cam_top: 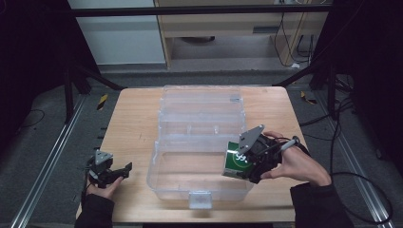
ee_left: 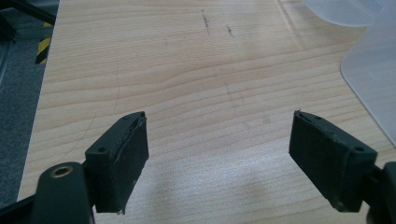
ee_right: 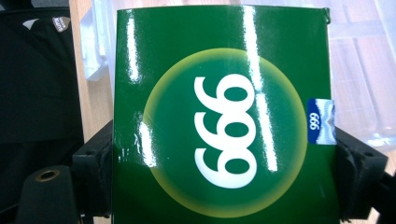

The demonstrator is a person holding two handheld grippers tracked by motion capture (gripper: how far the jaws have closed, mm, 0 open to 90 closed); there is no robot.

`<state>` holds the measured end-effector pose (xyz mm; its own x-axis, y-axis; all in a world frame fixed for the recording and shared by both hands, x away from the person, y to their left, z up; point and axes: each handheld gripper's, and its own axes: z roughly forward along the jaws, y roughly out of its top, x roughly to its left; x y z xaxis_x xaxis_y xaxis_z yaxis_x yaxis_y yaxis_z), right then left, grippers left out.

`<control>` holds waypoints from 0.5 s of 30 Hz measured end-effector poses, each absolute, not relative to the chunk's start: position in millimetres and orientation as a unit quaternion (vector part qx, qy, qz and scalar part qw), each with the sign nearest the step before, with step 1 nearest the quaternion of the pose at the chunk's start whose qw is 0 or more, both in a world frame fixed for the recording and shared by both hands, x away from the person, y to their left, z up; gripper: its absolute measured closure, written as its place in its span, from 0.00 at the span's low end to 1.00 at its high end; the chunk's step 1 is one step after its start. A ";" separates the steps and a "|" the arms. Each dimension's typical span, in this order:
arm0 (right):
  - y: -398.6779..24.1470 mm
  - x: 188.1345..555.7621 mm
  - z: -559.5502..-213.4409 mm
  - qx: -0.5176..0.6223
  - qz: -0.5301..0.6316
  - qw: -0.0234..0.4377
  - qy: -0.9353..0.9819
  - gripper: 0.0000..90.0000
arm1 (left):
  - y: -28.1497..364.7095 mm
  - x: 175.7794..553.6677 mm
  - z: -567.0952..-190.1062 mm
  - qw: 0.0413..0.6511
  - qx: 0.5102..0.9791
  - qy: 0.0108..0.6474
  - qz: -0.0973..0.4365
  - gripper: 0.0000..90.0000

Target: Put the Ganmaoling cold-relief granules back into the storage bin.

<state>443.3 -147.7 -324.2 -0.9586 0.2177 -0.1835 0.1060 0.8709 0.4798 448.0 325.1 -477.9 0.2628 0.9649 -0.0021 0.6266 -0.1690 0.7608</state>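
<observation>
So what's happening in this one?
A person at a wooden table works a pair of tongs in each hand. The right tongs are shut on a green box printed with white numerals, holding it over the right edge of an open clear plastic case. The left tongs rest open near the table's left corner, nothing between their jaws. The case looks empty.

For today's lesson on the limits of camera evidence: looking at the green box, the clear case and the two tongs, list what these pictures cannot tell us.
- Green box: its lower edge is cut off in the right gripper view; in the high view the right tongs cover much of it.
- Box contents: hidden by its closed faces.
- Clear plastic case: inner dividers too faint in the high view.
- Left tongs: open above bare table; whether they rest on it is unclear.
</observation>
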 end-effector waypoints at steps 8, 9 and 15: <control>-137.0 446.1 -337.8 0.070 0.222 0.109 0.966 0.18 | 325.3 448.0 -477.6 0.334 0.721 0.551 0.254 0.21; -136.1 446.2 -339.5 0.069 0.216 0.109 0.968 0.18 | 325.3 448.0 -477.6 0.334 0.721 0.551 0.254 0.21; -131.9 446.4 -346.9 0.058 0.206 0.108 0.971 0.18 | 325.6 447.9 -477.3 0.335 0.720 0.552 0.254 0.21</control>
